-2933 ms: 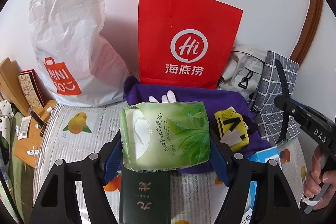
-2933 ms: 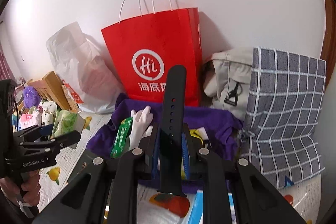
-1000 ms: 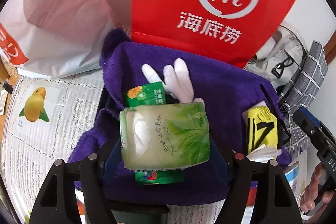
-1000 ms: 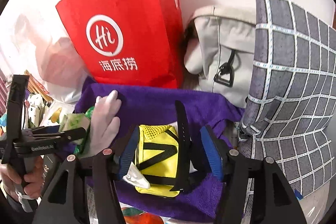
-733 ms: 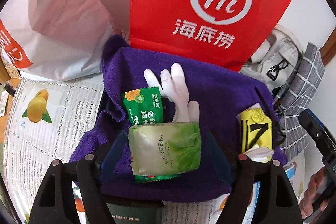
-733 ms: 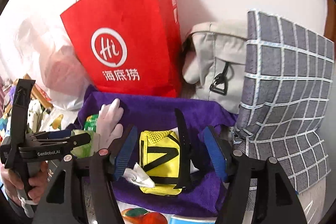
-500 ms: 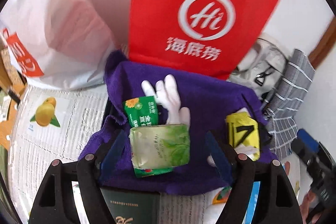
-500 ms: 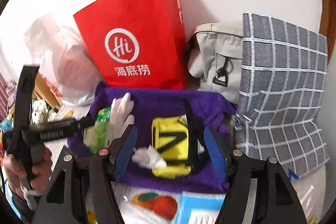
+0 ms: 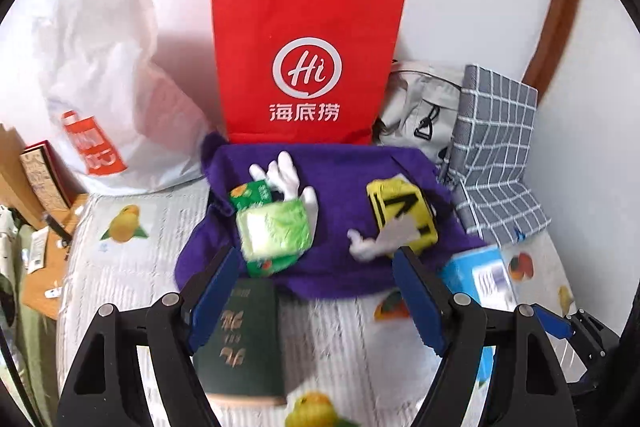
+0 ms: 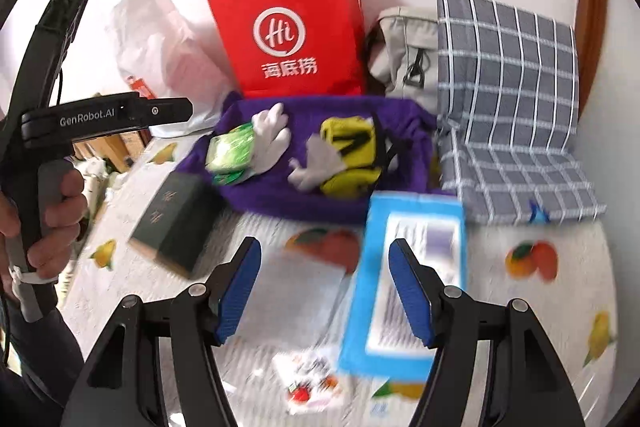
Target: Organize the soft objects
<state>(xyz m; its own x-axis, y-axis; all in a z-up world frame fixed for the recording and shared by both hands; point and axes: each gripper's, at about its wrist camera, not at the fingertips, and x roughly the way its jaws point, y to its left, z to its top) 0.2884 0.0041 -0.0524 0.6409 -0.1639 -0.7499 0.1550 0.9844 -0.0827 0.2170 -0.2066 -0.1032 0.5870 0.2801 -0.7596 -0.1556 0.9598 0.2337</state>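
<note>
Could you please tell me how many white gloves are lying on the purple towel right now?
2. One white glove lies at the back left, partly under the green tissue pack; the other white glove lies against the yellow pouch. The purple towel could hide more.

- Far, against the wall: paper bag (image 9: 306, 63) in the middle, plastic bag (image 9: 108, 87) to its left, backpack (image 9: 420, 107) and checked cushion (image 9: 496, 147) to its right.
- Just before the paper bag: towel (image 9: 340, 267) spread on the bed (image 9: 136, 267).
- On the towel: tissue pack (image 9: 274, 229) left, over a glove (image 9: 288, 179); pouch (image 9: 400, 215) right.
- Near the towel's edge: book (image 9: 242, 339) left, box (image 10: 404, 287) right.
</note>
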